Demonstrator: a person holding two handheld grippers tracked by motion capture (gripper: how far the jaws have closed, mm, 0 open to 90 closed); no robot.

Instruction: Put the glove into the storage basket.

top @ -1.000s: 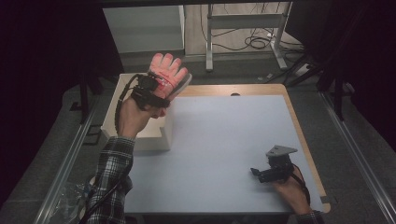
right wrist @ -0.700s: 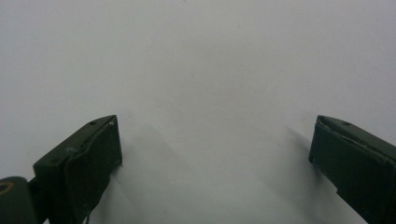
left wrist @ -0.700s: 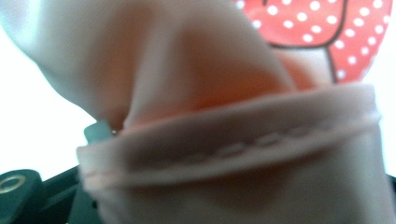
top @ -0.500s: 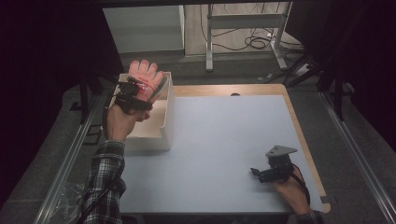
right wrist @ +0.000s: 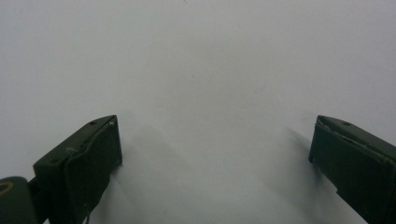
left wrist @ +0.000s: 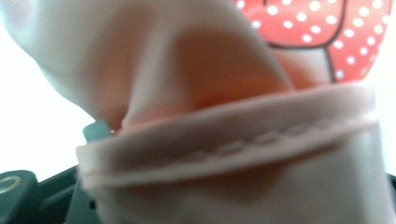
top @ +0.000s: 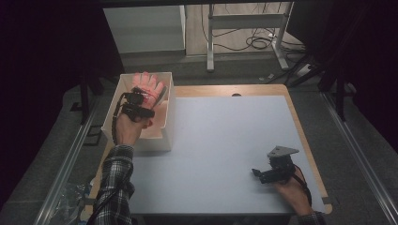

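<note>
A pink cloth with a red, white-dotted patch [top: 146, 83] hangs into the white box [top: 169, 123] at the table's left edge. My left gripper [top: 146, 96] is down inside the box, shut on that cloth. Its jaws have just been opening a little, and the cloth is still between them. In the left gripper view the hemmed pink cloth [left wrist: 224, 144] drapes right over the jaws and hides them. My right gripper [top: 255, 173] rests low over the white mat at the front right, open. Nothing lies between its fingers [right wrist: 95, 154].
The white mat [top: 225, 136] covers most of the wooden table [top: 307, 154]. Metal rails run along both sides. Beyond the far edge stand a frame's legs, cables on the floor and a pale cabinet [top: 145, 28].
My left hand has come down and moved away from me, carrying the cloth from above the box into it. The right gripper has stayed put.
</note>
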